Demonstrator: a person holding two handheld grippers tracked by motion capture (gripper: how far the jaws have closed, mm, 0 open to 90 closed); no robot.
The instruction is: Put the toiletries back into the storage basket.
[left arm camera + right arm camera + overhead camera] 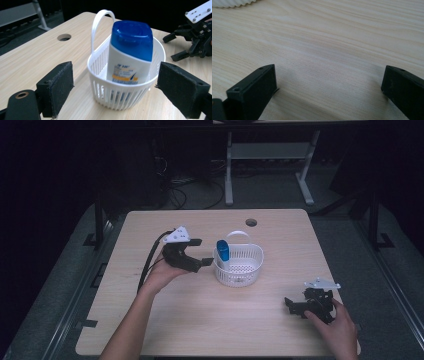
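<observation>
Bottle [130, 53] upright in basket [100, 67], mid-worktop [200, 320]. Left claw [206, 252] wide open, empty, just beside basket. Right claw [289, 305] open, empty, well apart. Bottle probably light, rigid, slippery; best gripped across flat sides below cap.

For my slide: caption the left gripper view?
Open left gripper faces a blue-capped white bottle standing in a white slatted plastic basket.

The surface [32, 60] looks like pale wood-grain laminate, smooth with a faint sheen. The basket [117, 97] is white plastic, ribbed and slotted, slightly glossy. The bottle [125, 67] in it is smooth white plastic with a glossy blue cap [132, 37] and a printed label. The left claw [115, 92] has matt black pads [61, 85] with a fine, rough texture; the right claw [329, 90] looks likewise matt black.
</observation>
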